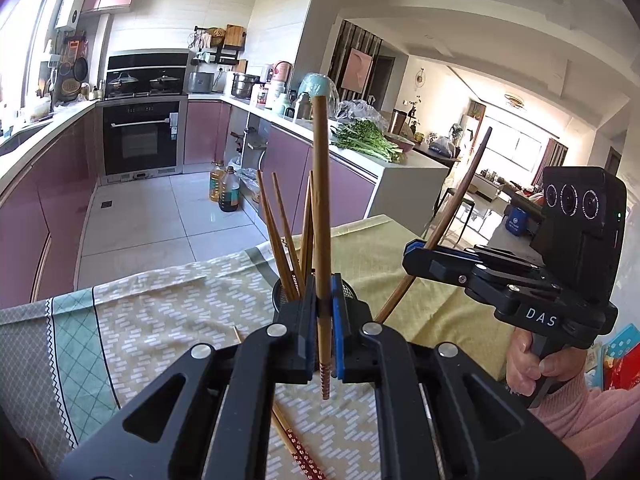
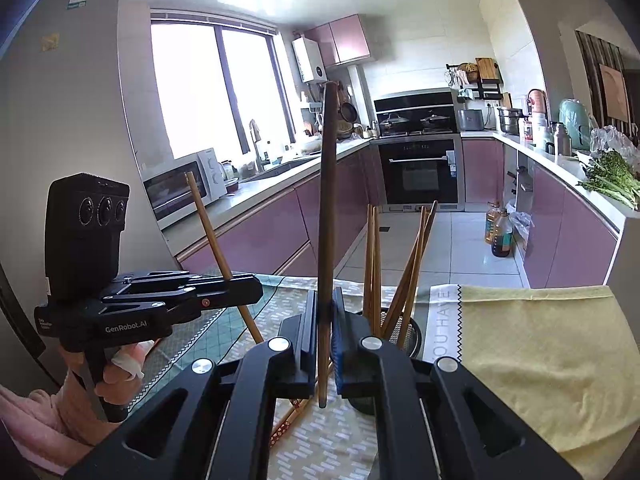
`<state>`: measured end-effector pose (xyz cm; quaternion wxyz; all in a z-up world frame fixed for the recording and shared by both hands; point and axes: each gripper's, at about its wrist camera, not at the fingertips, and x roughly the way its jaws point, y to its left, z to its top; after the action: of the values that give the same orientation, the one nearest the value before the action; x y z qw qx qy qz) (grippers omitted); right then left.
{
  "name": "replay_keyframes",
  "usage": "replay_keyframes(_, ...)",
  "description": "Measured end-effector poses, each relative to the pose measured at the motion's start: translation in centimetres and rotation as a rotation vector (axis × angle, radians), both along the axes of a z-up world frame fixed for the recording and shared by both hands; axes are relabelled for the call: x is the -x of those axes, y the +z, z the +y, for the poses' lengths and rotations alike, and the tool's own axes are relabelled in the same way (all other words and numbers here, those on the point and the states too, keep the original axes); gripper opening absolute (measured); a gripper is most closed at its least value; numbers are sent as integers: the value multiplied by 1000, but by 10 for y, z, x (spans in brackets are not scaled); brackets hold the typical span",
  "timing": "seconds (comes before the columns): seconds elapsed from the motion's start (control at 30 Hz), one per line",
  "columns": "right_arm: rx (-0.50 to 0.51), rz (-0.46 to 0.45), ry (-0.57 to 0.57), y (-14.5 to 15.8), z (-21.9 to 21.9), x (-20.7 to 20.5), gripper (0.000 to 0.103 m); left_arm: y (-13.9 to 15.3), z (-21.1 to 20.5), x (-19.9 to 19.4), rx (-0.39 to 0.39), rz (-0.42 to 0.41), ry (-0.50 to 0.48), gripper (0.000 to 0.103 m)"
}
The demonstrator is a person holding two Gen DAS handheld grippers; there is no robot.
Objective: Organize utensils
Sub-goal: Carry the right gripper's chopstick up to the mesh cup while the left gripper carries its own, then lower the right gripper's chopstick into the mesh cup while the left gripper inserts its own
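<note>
You are wearing a pink ribbed sleeve. Your left gripper and right gripper are showing black bodies, silver screws and blue pads, lettered "DAS" and "GenRobot.AI".

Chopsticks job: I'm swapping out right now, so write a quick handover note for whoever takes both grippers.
Left gripper: shut on a light chopstick, held near upright above the table.
Right gripper: shut on a darker chopstick, also near upright.
Holder: dark mesh cup on the patterned tablecloth, just ahead of both grippers, with several chopsticks already standing in it.
Done: those are stowed.
Left: drop both held chopsticks into the holder, then collect the loose red-patterned chopsticks lying on the cloth beneath the grippers.
</note>
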<state>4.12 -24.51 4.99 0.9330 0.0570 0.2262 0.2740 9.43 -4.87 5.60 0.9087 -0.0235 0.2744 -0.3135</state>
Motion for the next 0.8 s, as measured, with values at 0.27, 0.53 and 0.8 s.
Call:
replay_keyframes(0.27, 3, -24, -8, 8, -2, -3, 6, 6, -6, -5, -1, -23, -1, 7)
replay_keyframes(0.53, 9, -50, -17, 16, -2, -5, 6, 14, -12, -10, 4, -51, -7, 7)
replay_keyframes(0.8, 10, -78, -35, 24, -6, -10, 6, 20, -16, -15, 12, -67, -2, 7)
